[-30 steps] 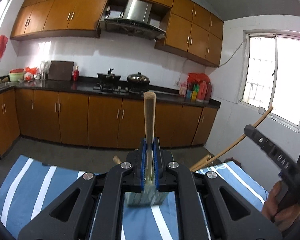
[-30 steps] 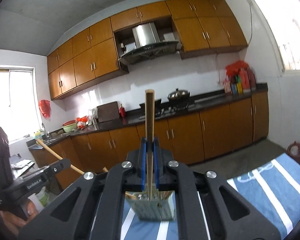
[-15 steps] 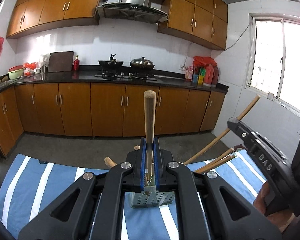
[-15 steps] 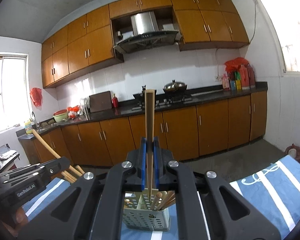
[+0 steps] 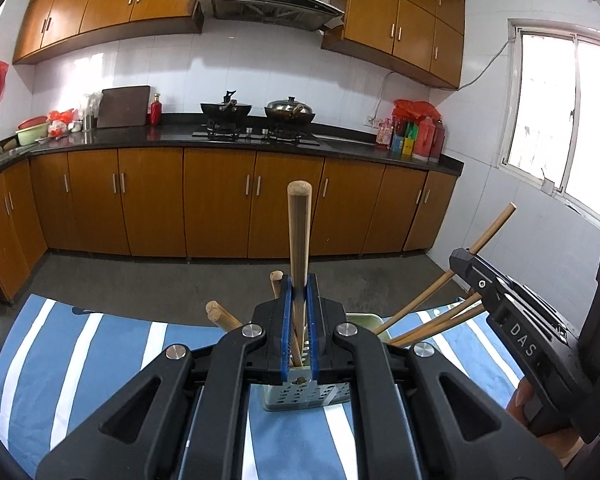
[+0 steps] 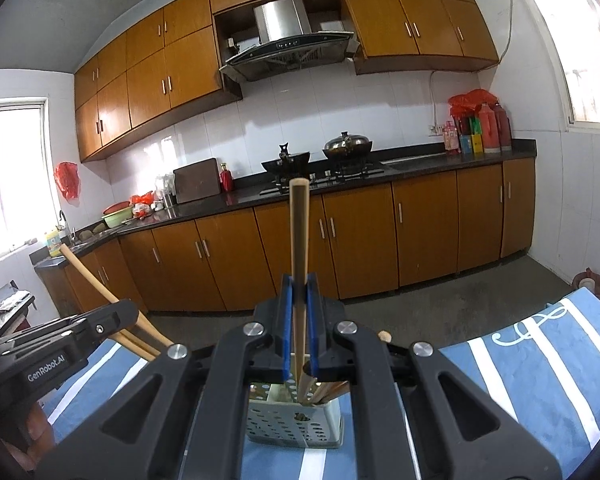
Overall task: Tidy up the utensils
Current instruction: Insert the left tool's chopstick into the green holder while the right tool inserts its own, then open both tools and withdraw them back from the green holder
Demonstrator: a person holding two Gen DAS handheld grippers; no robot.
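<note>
My left gripper (image 5: 299,304), black plastic arms ending in ribbed blue pads (image 5: 286,320), was clamped shut on a round, pale wooden stick (image 5: 298,240) with a blunt, rounded top. It stood upright between the pads, its lower end reaching down into a small grey plastic utensil basket (image 5: 300,398) with rows of punched holes. My right gripper (image 6: 299,304), built the same way, was pinched on a flatter, squared bamboo stick (image 6: 299,248), also upright, its tip going into the same perforated grey basket (image 6: 292,420) beside other slim wooden sticks (image 6: 324,390) leaning inside. In the left view more round-ended wooden handles (image 5: 220,314) leaned out of the basket to the left, and thin bamboo ones (image 5: 440,288) fanned out to the right. The basket stood on a soft blue cloth with broad white stripes (image 5: 80,360). Behind were glossy orange-brown cabinets (image 5: 220,204) and a dark polished counter (image 5: 180,140).
</note>
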